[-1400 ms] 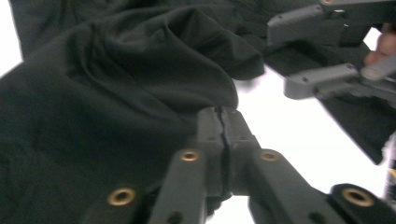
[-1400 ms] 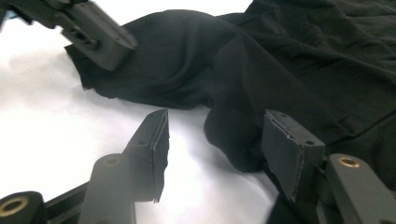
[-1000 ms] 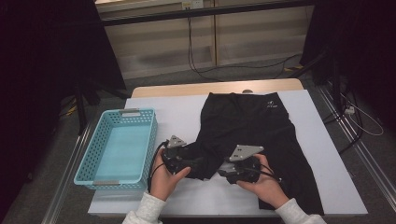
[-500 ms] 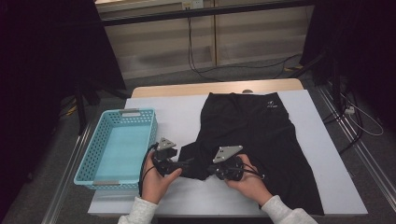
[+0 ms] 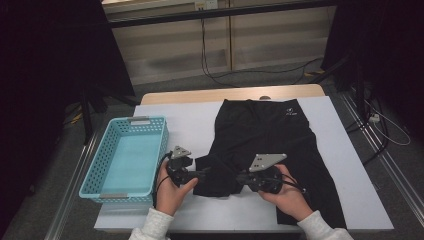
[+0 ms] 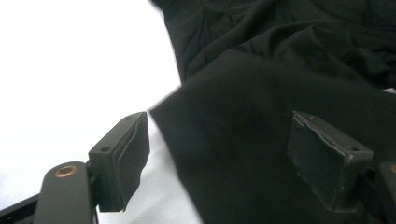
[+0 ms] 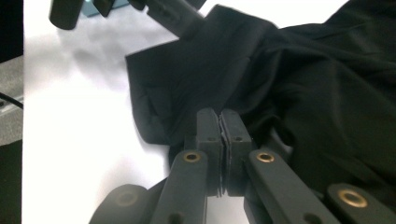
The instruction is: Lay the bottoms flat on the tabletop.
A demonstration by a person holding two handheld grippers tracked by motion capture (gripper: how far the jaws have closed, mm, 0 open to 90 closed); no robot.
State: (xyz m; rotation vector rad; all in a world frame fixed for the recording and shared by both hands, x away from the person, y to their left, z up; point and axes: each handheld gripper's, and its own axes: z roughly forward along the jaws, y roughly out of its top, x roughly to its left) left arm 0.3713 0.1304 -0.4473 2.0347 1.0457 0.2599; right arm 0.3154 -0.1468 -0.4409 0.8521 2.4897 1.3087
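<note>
Both hands shifted toward the basket (image 5: 125,165) side since a second earlier. Right hand-held gripper (image 7: 219,128) had just clamped shut on the black shorts' (image 5: 270,145) folded hem; left hand-held gripper (image 6: 224,149) stood open astride the fabric on the counter (image 5: 190,125). Fold likely underway.

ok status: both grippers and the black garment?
Right gripper just closed, pinching the black garment at its near fold. Left gripper open, jaws straddling the garment's edge, no grip. Blue basket off to the left, nothing in the way.
</note>
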